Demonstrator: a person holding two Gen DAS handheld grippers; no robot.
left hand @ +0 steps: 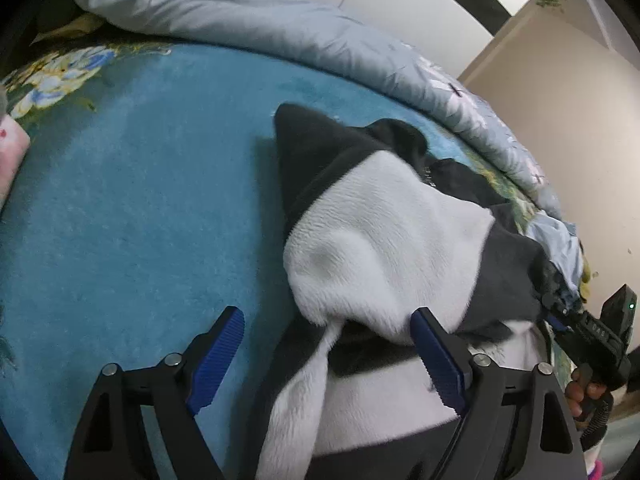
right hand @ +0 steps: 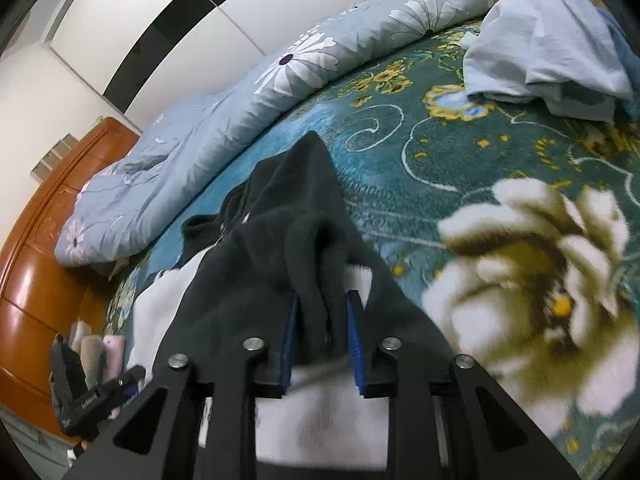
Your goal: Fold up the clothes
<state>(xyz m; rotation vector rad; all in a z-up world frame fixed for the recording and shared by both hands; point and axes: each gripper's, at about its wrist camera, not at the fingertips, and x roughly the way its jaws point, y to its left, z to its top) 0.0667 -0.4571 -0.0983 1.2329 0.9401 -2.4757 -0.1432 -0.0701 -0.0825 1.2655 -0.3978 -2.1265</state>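
A fleece garment (left hand: 380, 232) in dark grey and white lies bunched on the teal bedspread (left hand: 140, 200). My left gripper (left hand: 328, 320) stands open at its near edge; a white flap of the fleece lies between the blue pads (left hand: 434, 354), which do not press on it. In the right wrist view my right gripper (right hand: 320, 316) is shut on a raised fold of the garment's dark part (right hand: 280, 240). White fleece shows under the jaws. Each view catches the other gripper at its edge: the right one (left hand: 592, 332) and the left one (right hand: 92, 392).
A pale blue daisy-print duvet (right hand: 240, 96) is rolled along the far side of the bed. A heap of light blue clothes (right hand: 540, 48) lies at the far right. A wooden headboard (right hand: 40, 260) stands at the left. A pink item (left hand: 12, 152) sits at the left edge.
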